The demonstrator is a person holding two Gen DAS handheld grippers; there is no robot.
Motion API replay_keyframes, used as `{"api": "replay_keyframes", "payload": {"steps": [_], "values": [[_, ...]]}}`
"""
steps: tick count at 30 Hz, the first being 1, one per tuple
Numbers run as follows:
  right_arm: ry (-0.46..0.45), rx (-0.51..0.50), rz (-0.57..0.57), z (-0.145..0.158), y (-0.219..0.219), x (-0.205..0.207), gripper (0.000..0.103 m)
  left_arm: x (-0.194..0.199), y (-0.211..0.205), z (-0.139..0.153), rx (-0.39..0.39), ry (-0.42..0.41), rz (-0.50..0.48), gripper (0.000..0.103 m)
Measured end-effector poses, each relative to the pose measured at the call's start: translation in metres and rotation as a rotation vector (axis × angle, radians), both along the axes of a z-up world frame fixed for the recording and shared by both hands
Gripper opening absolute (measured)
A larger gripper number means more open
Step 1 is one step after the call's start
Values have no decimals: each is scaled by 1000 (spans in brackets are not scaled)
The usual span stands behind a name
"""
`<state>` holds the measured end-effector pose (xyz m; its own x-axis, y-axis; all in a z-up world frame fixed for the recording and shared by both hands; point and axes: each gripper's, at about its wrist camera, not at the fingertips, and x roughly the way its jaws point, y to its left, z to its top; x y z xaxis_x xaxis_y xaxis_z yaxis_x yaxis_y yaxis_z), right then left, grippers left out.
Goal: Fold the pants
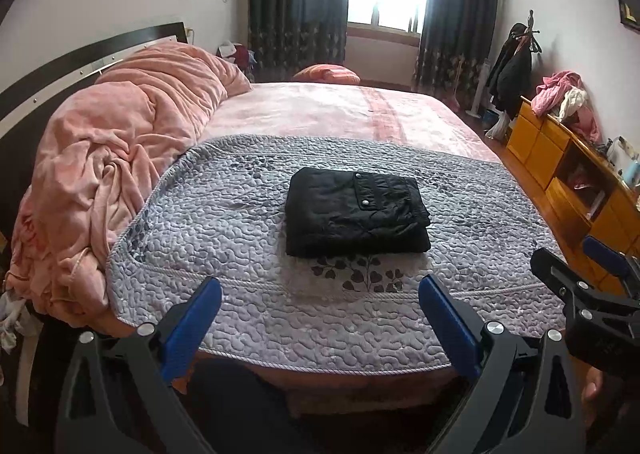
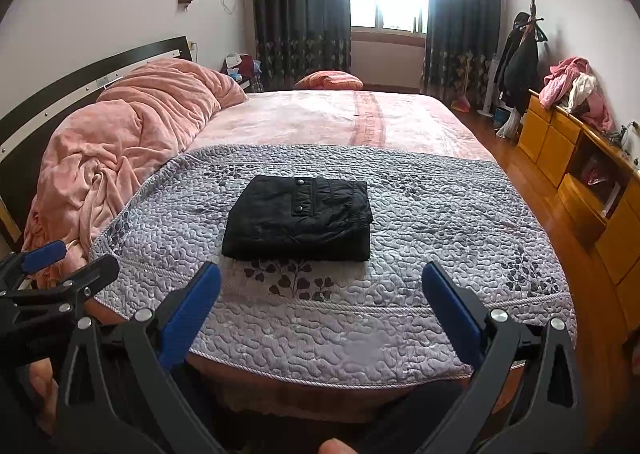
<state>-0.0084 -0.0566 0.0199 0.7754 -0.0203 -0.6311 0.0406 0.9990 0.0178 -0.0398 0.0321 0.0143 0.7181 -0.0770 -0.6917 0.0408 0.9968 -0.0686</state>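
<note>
Black pants [image 1: 356, 212] lie folded into a compact rectangle on the grey quilted cover [image 1: 224, 222], with a snap-button flap on top. The same pants [image 2: 299, 219] show in the right wrist view, lying flat on the grey quilted cover [image 2: 440, 222]. My left gripper [image 1: 320, 294] is open, held back over the near bed edge, apart from the pants. My right gripper [image 2: 320, 286] is also open, nothing between its blue fingers, likewise short of the pants. The right gripper [image 1: 576, 258] shows at the right edge of the left wrist view; the left gripper [image 2: 72, 260] shows at the left of the right wrist view.
A bunched pink blanket [image 1: 120, 142] fills the bed's left side by the dark headboard [image 1: 80, 54]. A yellow wooden dresser [image 1: 568, 166] with heaped clothes [image 1: 564, 94] stands right, across a wood floor. A coat rack [image 1: 516, 66] and dark curtains [image 1: 296, 2] are at the back.
</note>
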Motion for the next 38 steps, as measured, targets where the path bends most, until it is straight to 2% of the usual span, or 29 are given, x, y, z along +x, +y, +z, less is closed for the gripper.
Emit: {"api": "replay_keyframes", "payload": {"steps": [38], "values": [[16,12,-22,-7,-2,6,100,-3,1,1,9,-12,4,99]]}}
